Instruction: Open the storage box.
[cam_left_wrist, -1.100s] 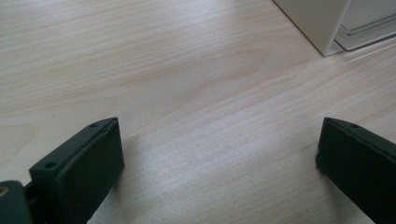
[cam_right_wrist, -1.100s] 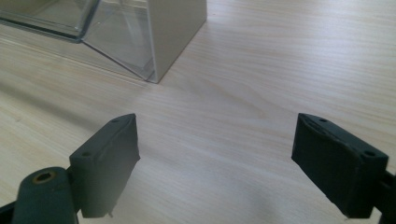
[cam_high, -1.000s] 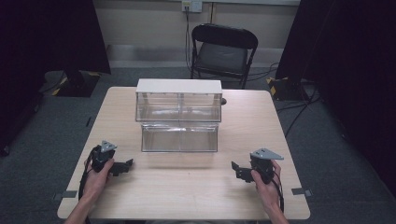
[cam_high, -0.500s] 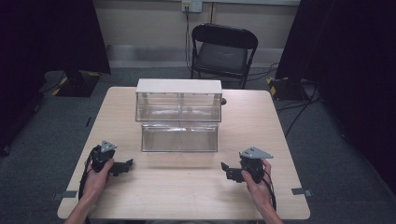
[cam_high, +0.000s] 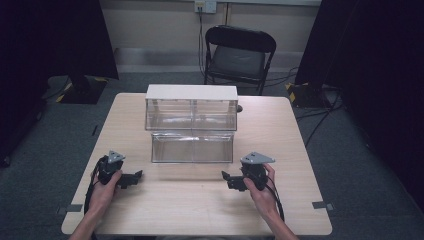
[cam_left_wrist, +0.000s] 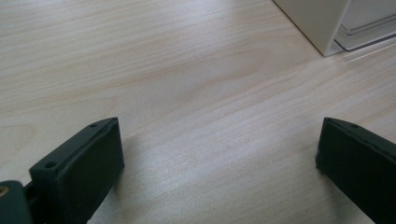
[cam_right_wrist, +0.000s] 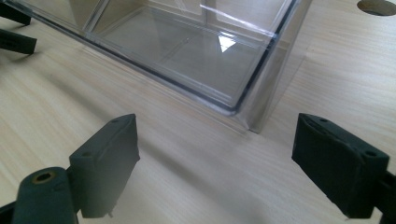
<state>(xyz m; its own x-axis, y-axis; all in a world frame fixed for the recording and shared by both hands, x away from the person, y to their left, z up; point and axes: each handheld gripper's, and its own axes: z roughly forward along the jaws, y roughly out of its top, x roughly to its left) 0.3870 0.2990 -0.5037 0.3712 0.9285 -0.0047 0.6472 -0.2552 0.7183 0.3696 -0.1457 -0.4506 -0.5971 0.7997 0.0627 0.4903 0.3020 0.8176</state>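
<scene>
A black folding chair (cam_high: 239, 55) stands on grey carpet (cam_high: 350, 150).

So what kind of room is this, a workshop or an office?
Probably a lab or recording studio: dark curtains hang round a lone wooden table, cables trail over grey carpet, and a folding chair stands behind.

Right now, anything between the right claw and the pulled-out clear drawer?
Nothing: bare tabletop separates the open right claw from the clear drawer, as the right gripper view shows.
</scene>
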